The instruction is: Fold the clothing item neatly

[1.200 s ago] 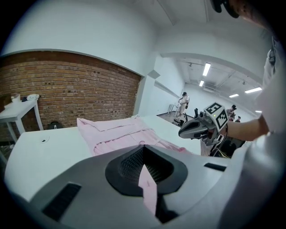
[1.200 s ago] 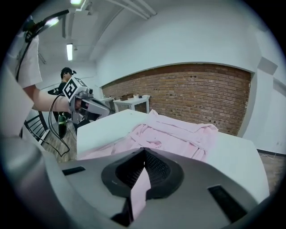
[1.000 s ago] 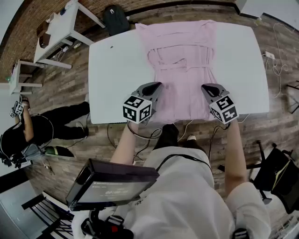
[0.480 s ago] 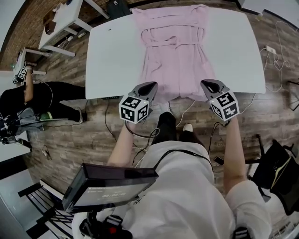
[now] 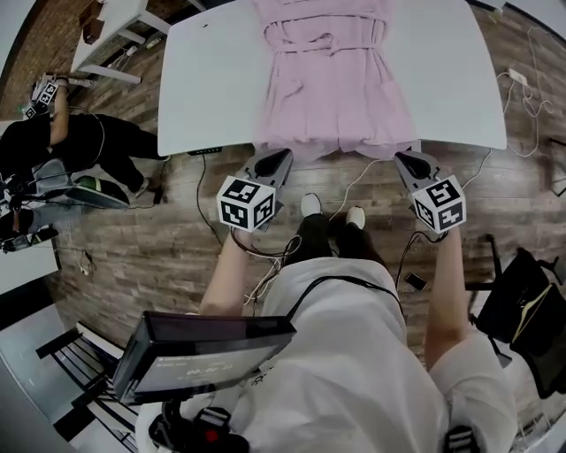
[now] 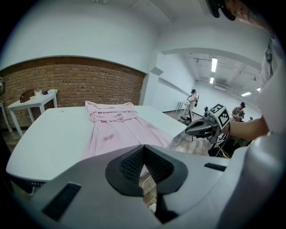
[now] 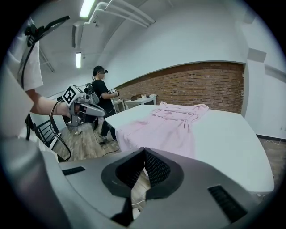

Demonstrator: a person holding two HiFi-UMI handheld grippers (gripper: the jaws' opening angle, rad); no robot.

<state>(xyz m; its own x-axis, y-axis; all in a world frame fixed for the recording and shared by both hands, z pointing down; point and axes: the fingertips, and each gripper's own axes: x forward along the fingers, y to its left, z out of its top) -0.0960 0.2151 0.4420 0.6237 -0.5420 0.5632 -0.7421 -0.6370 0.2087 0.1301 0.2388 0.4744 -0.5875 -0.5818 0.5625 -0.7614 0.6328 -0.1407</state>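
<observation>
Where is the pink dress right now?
In the head view the pink dress lies flat on the white table, top middle. Its hem reaches the near edge, just ahead of the left tongs and right tongs.

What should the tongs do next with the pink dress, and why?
Probably open the left tongs and right tongs and reach for the near corners of the dress. It lies spread out, unfolded, on the table; both tongs are shut, empty, just off the near edge.

Brick wall point(image 6: 67, 76), wood-plank floor point(image 5: 159, 265), white side table point(image 6: 38, 99), ceiling strip lights point(image 7: 87, 8).
</observation>
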